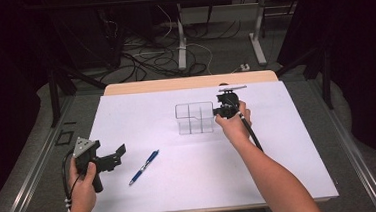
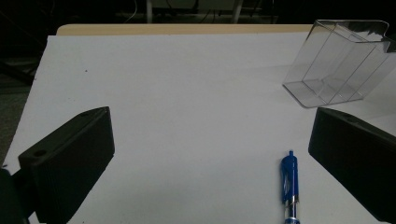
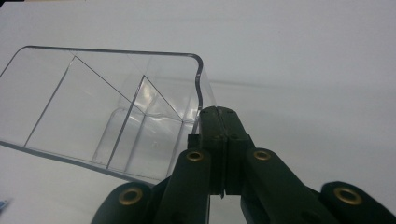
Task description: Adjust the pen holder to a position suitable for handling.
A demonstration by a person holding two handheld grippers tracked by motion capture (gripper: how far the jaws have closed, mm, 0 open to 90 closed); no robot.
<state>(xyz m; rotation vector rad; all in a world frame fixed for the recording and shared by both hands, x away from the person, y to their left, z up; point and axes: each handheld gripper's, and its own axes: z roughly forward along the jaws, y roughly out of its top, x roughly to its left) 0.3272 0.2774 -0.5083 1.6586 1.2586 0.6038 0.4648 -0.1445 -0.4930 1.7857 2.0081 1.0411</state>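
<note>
On the white-covered counter (image 1: pixel 289 154), toward its far middle, stood a clear plastic divided organiser box (image 1: pixel 195 118); no lettering or brand could be read on it. Right gripper (image 1: pixel 215 112): jaws pressed together on the box's right wall, pinching its rim. Left gripper (image 1: pixel 120 154): held at the near left, jaws spread wide, nothing between them. Blue click pen with silver band (image 1: pixel 144 166): flat on the counter, just right of the left gripper, well apart from the box; no readable print.
</note>
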